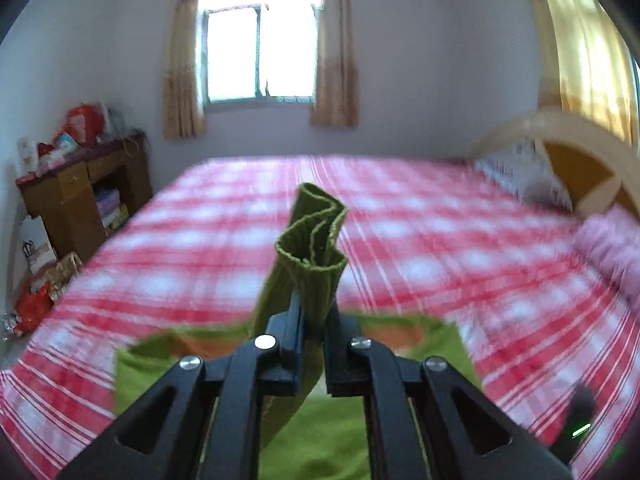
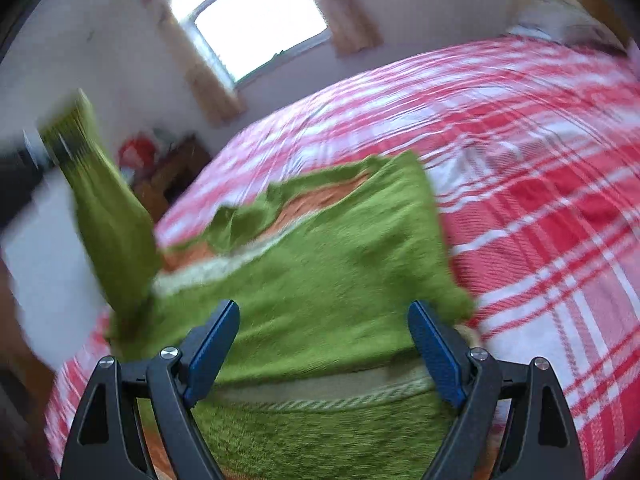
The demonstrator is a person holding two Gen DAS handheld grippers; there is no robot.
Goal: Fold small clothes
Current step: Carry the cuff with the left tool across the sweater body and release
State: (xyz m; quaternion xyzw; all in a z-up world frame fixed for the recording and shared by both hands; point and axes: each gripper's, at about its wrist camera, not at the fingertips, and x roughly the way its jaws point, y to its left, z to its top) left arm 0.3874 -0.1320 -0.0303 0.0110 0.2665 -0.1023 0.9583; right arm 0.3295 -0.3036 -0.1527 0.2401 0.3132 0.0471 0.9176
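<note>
A small green knitted sweater point(image 2: 320, 272) with orange and white stripes lies on the red-and-white checked bed point(image 2: 540, 160). My left gripper point(image 1: 312, 320) is shut on its green ribbed sleeve cuff point(image 1: 316, 240), which stands up between the pads. In the right wrist view that lifted sleeve point(image 2: 108, 208) rises at the left, with the left gripper blurred at its top. My right gripper point(image 2: 324, 344) is open just above the sweater's body, with nothing pinched between its blue pads point(image 2: 212, 348).
A wooden headboard point(image 1: 580, 160) and pillows point(image 1: 524, 176) stand at the bed's right end. A cluttered brown desk point(image 1: 80, 184) stands by the left wall under a curtained window point(image 1: 260, 44). Bags lie on the floor point(image 1: 32, 304) at the left.
</note>
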